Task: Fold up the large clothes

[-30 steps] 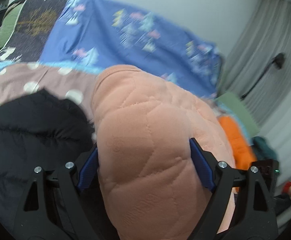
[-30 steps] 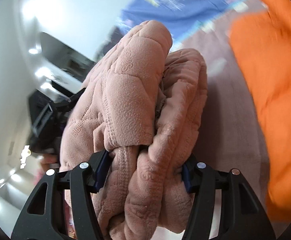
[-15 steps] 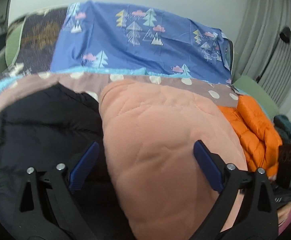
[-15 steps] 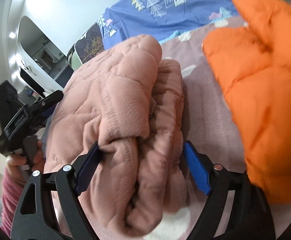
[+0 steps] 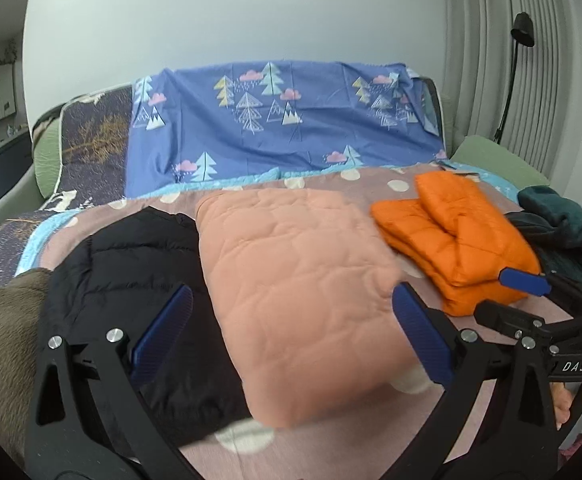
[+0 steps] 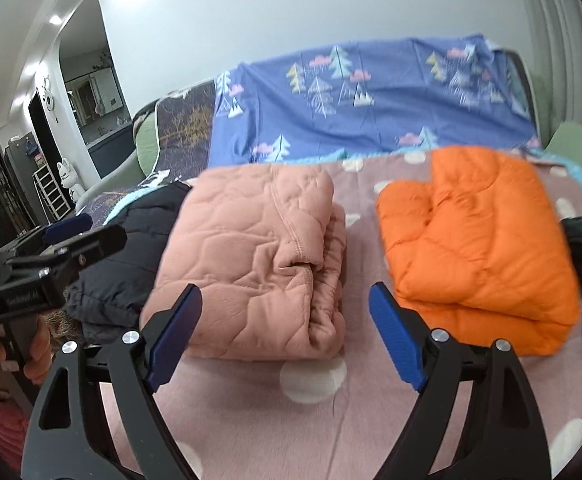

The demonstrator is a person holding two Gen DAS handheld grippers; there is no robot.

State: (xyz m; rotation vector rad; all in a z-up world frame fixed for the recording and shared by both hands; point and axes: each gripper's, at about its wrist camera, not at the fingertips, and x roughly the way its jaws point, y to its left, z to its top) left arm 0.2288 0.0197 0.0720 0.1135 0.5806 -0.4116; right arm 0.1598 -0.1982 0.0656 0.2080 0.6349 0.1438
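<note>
Pink quilted jacket (image 6: 251, 264): folded, lying on the dotted bedspread (image 6: 331, 408) between black jacket (image 5: 131, 280) and folded orange jacket (image 6: 479, 248) | left gripper (image 5: 291, 336), right gripper (image 6: 287, 336): jaws have just been opening, apart, nothing between them | left to fold: dark green clothes (image 5: 559, 228), seemingly unfolded.
</note>
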